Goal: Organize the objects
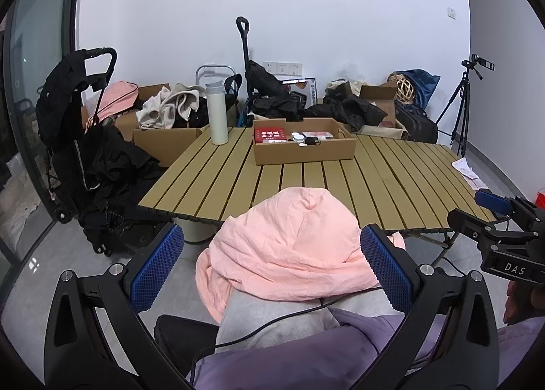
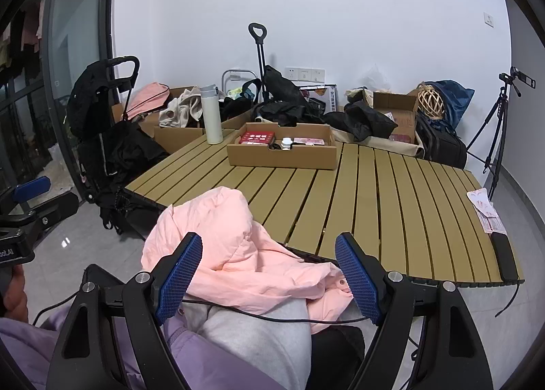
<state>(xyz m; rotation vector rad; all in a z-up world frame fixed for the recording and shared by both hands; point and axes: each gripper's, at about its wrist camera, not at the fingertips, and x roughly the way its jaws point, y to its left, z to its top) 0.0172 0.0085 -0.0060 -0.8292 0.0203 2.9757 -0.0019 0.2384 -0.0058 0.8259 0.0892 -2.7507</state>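
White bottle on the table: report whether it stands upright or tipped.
Upright. The white bottle stands on its base at the slatted table's far edge, cap on top.

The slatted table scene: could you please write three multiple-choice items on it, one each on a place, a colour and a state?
1. Where does the white bottle stand?
A. On the slatted table, left of the cardboard tray
B. Inside the tray
C. On the floor

2. What colour is the jacket on the person's lap?
A. Green
B. Pink
C. Yellow

3. How do the right gripper jaws stand?
A. Shut on the jacket
B. Shut on a cable
C. Open

Answers: 1 A, it stands on the slats beside the tray; 2 B, the fabric is pale pink; 3 C, the blue pads sit wide apart.
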